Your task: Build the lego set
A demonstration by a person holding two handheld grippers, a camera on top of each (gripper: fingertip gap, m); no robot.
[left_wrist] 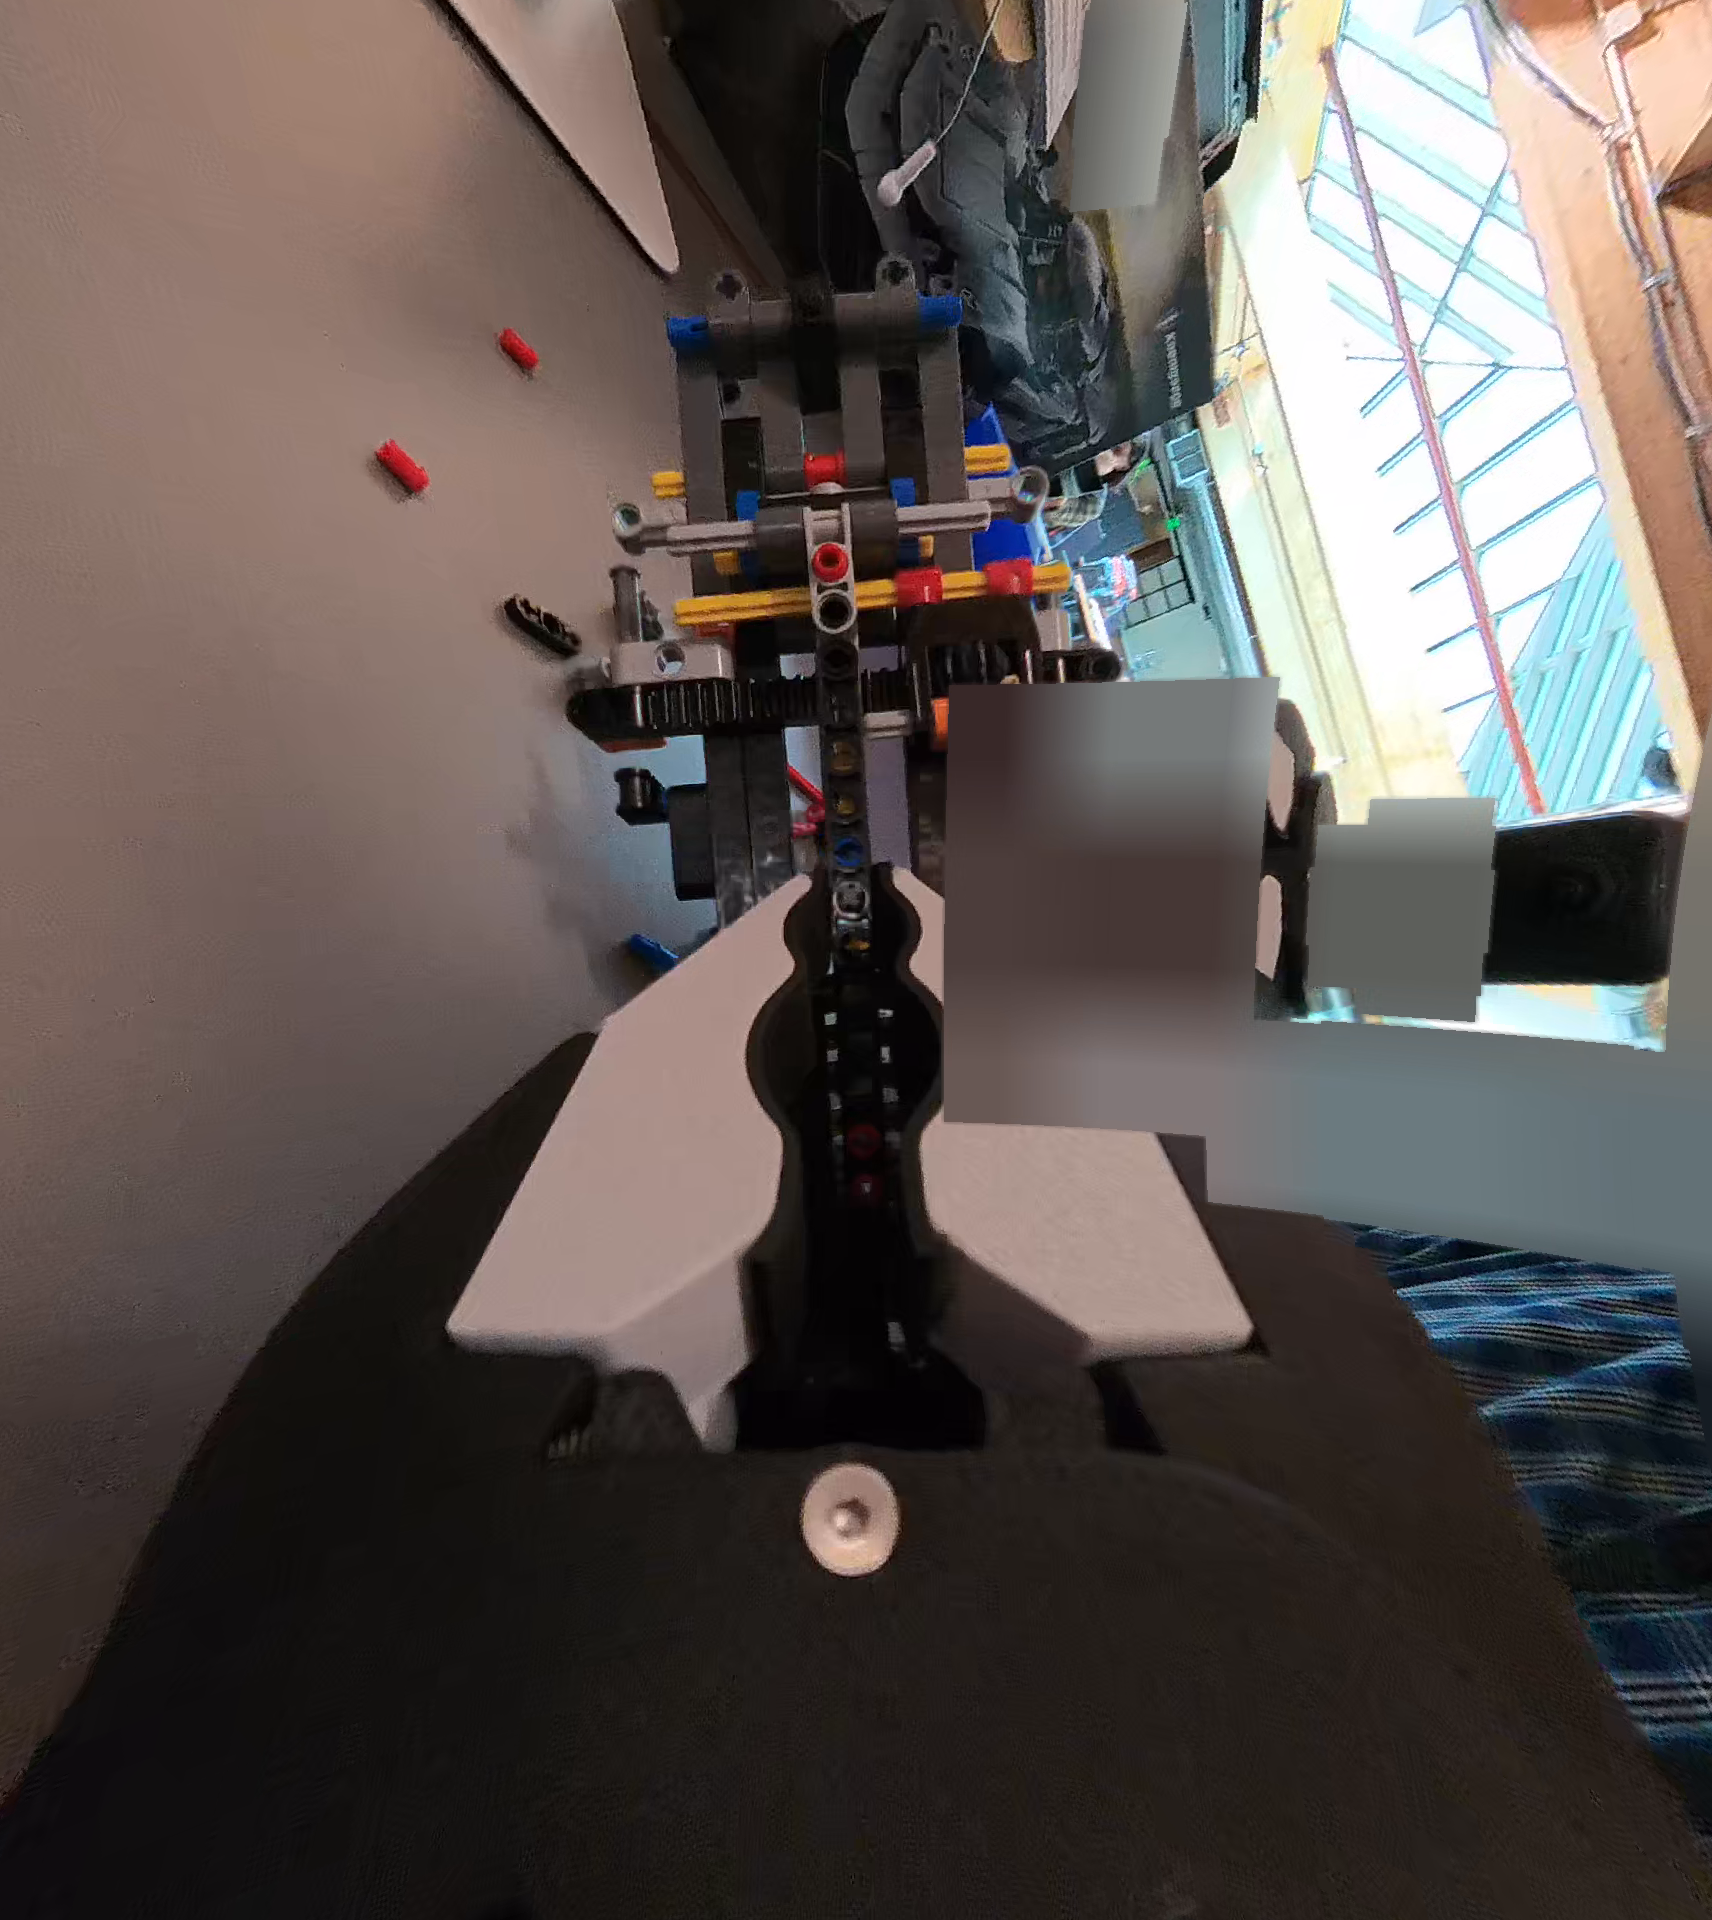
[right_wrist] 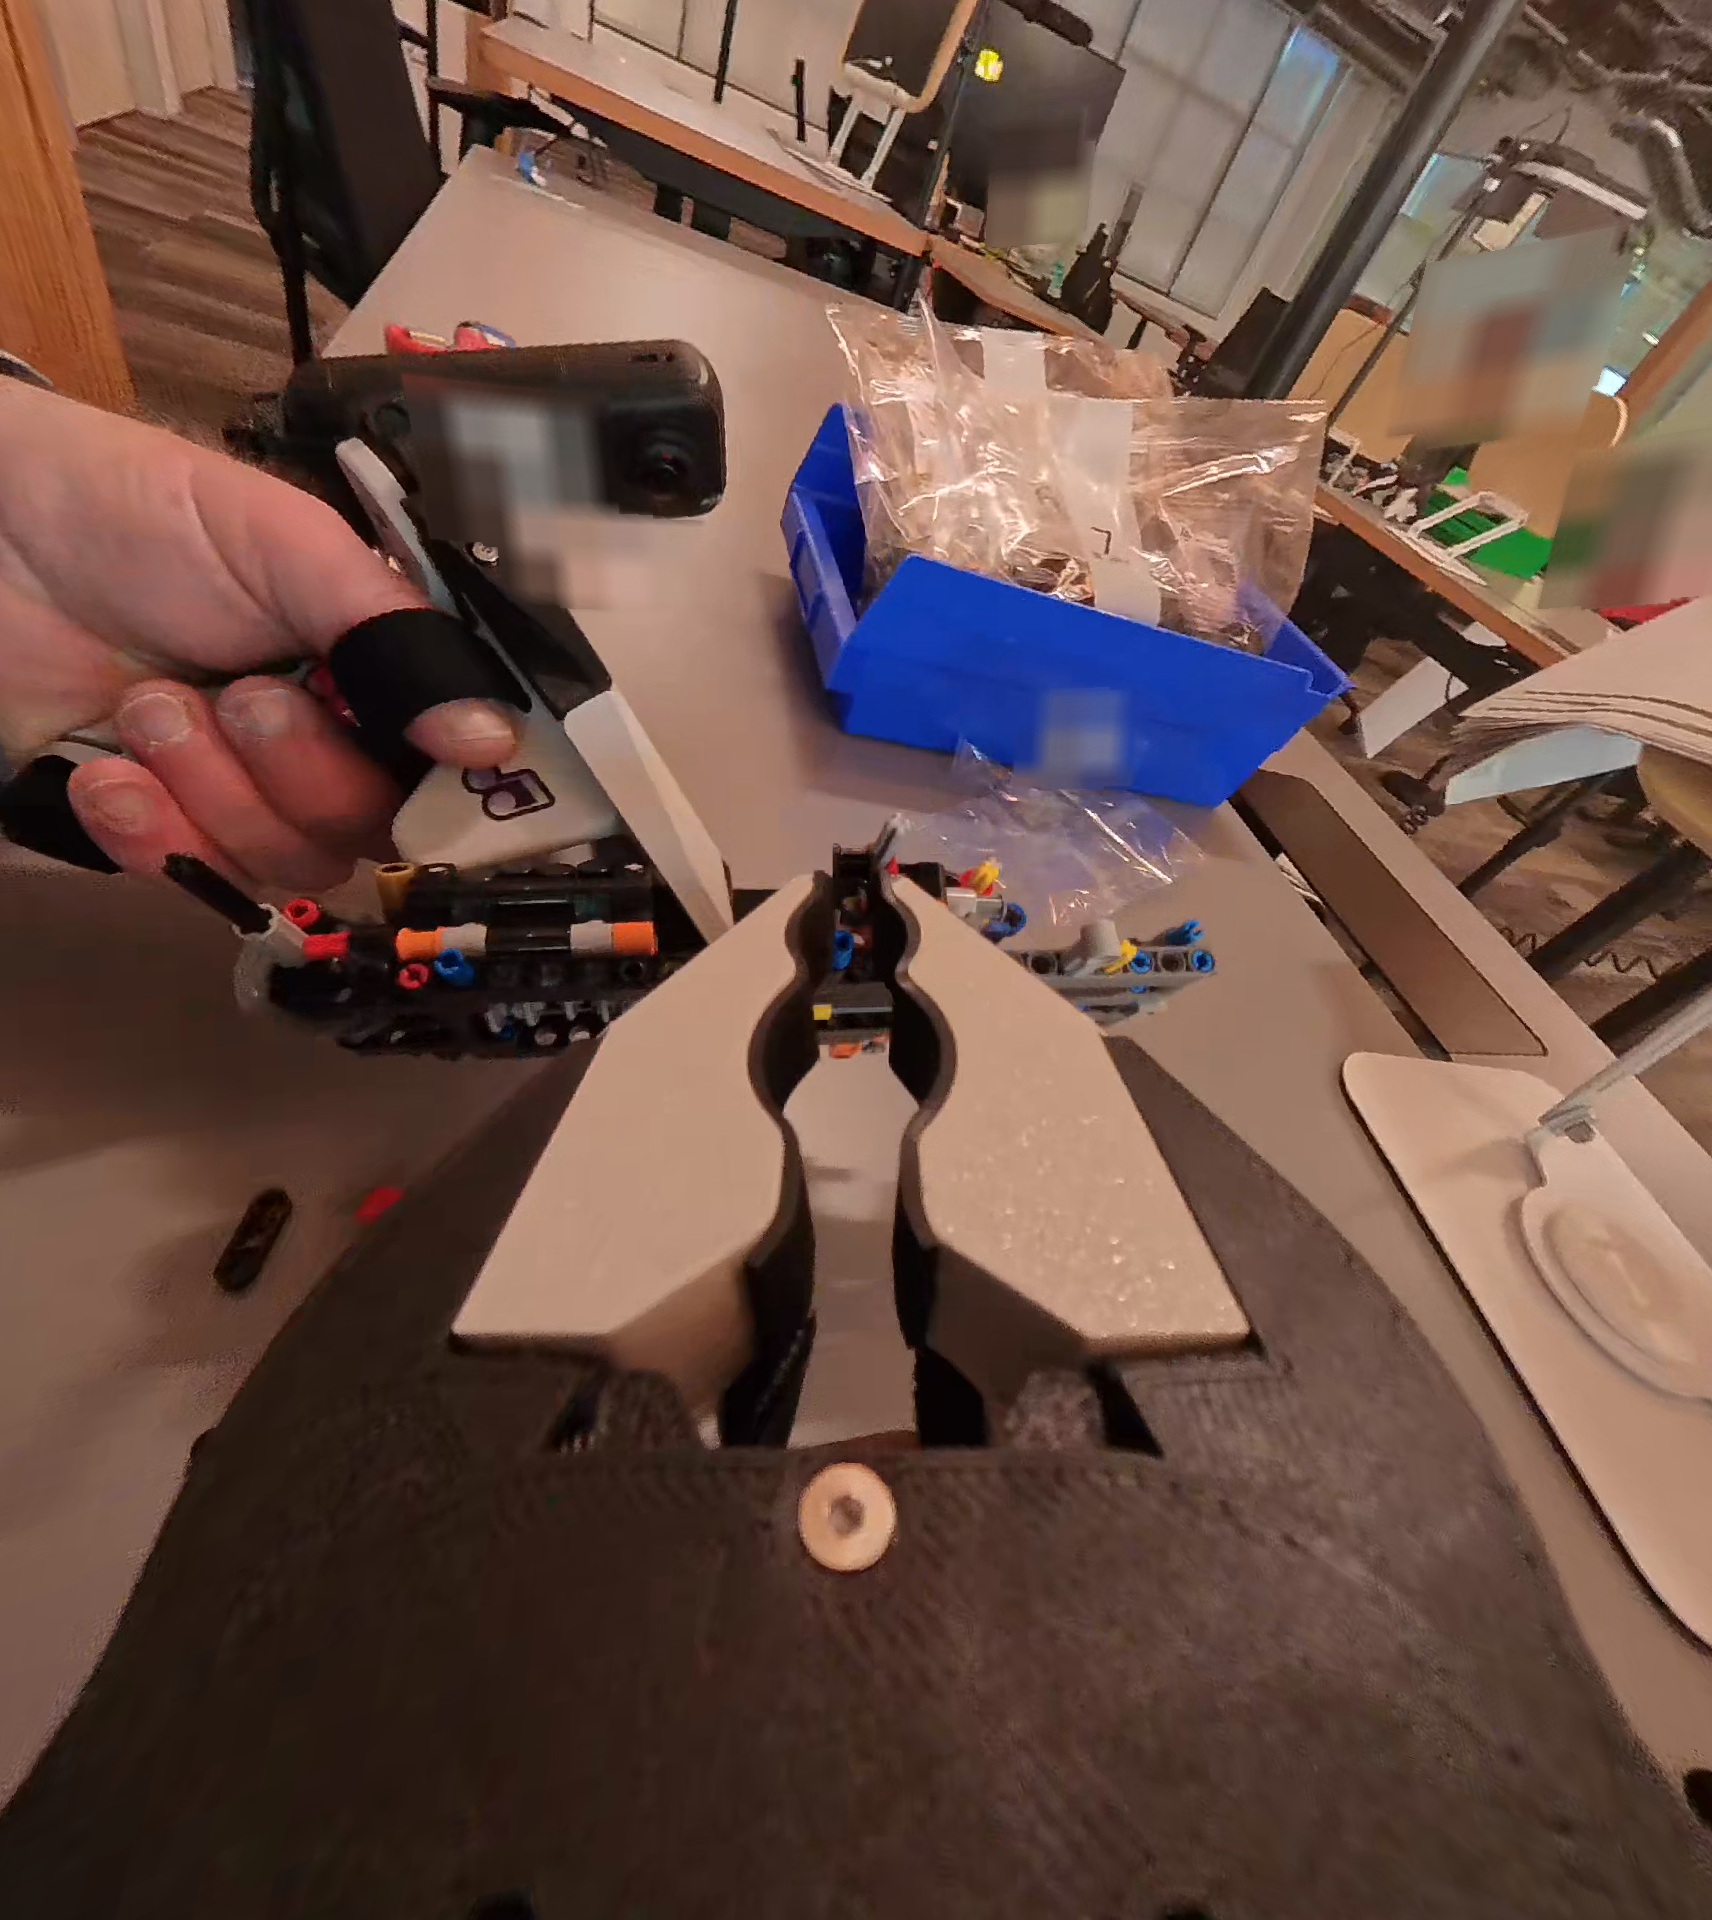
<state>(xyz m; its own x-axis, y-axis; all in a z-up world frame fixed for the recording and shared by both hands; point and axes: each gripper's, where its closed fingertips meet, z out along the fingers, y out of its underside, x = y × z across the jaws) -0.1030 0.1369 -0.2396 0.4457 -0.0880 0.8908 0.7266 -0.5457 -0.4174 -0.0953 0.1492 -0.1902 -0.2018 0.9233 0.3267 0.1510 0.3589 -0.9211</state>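
The lego model [left_wrist: 831,540] is a grey and black frame with yellow axles, red bushes and a black toothed rack across it. My left gripper [left_wrist: 847,914] is shut on a black holed beam [left_wrist: 847,790] that sticks out of the model toward me. In the right wrist view the model [right_wrist: 509,956] hangs above the table. My right gripper [right_wrist: 854,920] is shut on its middle section. The left gripper [right_wrist: 701,894], held by a hand [right_wrist: 135,623], clamps the model's left part from above.
A blue bin [right_wrist: 1039,665] full of clear plastic bags stands behind the model. Loose pieces lie on the grey table: two red bushes [left_wrist: 517,348] [left_wrist: 402,464], a short black beam [right_wrist: 254,1236], a blue pin [left_wrist: 649,948]. A white pad [right_wrist: 1558,1299] lies at right. Some 5 cm of space lies between my two pairs of fingers.
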